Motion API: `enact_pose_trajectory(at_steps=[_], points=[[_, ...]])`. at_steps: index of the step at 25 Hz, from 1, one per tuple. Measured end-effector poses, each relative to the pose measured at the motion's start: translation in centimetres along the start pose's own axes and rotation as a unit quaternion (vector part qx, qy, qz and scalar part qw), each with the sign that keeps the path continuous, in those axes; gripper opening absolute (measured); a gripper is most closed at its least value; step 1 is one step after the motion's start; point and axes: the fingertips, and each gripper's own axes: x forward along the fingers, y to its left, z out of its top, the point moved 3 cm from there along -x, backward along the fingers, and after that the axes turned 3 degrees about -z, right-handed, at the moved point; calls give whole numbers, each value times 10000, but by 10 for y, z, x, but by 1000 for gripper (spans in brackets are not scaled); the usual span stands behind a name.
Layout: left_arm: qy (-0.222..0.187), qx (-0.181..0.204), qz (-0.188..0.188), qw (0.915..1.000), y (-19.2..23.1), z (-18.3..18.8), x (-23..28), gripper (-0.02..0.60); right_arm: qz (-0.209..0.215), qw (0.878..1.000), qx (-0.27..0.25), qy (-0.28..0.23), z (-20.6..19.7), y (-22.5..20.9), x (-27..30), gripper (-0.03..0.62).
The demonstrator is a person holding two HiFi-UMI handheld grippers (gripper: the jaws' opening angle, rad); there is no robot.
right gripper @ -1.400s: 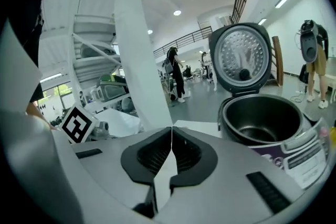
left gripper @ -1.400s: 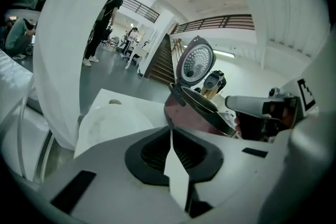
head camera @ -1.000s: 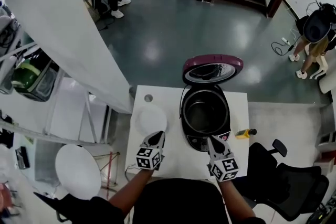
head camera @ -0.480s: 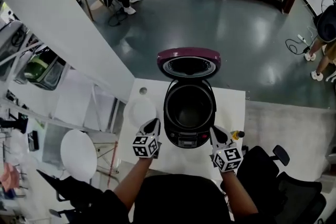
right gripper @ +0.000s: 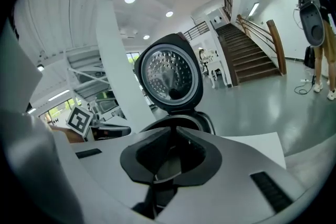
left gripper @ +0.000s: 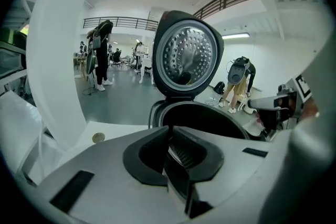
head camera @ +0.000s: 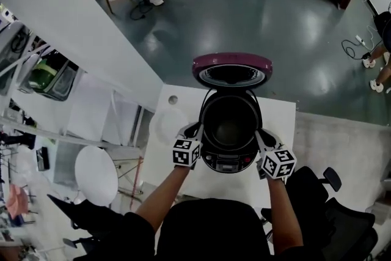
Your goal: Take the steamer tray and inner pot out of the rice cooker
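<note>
1. The left gripper (head camera: pixel 194 129) is clenched, its jaws pressed together with nothing between them in the left gripper view (left gripper: pixel 169 136). It sits close against the left side of the rice cooker (head camera: pixel 231 159).
2. The right gripper (head camera: pixel 261 133) is likewise clenched and empty in the right gripper view (right gripper: pixel 172 136), close against the cooker's right side. Whether either tip touches the cooker's body I cannot tell.
3. The inner pot (head camera: pixel 231 125) sits inside the cooker, dark and round, between the two grippers.
4. The cooker's lid (head camera: pixel 232 69) stands open at the far side, its perforated inner plate facing the person.
5. The steamer tray (head camera: pixel 166 125) shows only faintly as a pale round shape on the white table (head camera: pixel 284 120), just left of the cooker and beyond the left gripper.
6. A small round disc (head camera: pixel 173 99) lies near the table's far left corner.
7. A black office chair (head camera: pixel 317 192) stands to the right of the table, on the grey floor.
</note>
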Motion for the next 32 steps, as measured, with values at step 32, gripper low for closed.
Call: enact_pose_trajectory(at_steps=[32], points=[[1063, 1283, 330, 9855, 18, -6, 72, 195, -1613, 9305, -2483, 2157, -45, -47, 88, 190]])
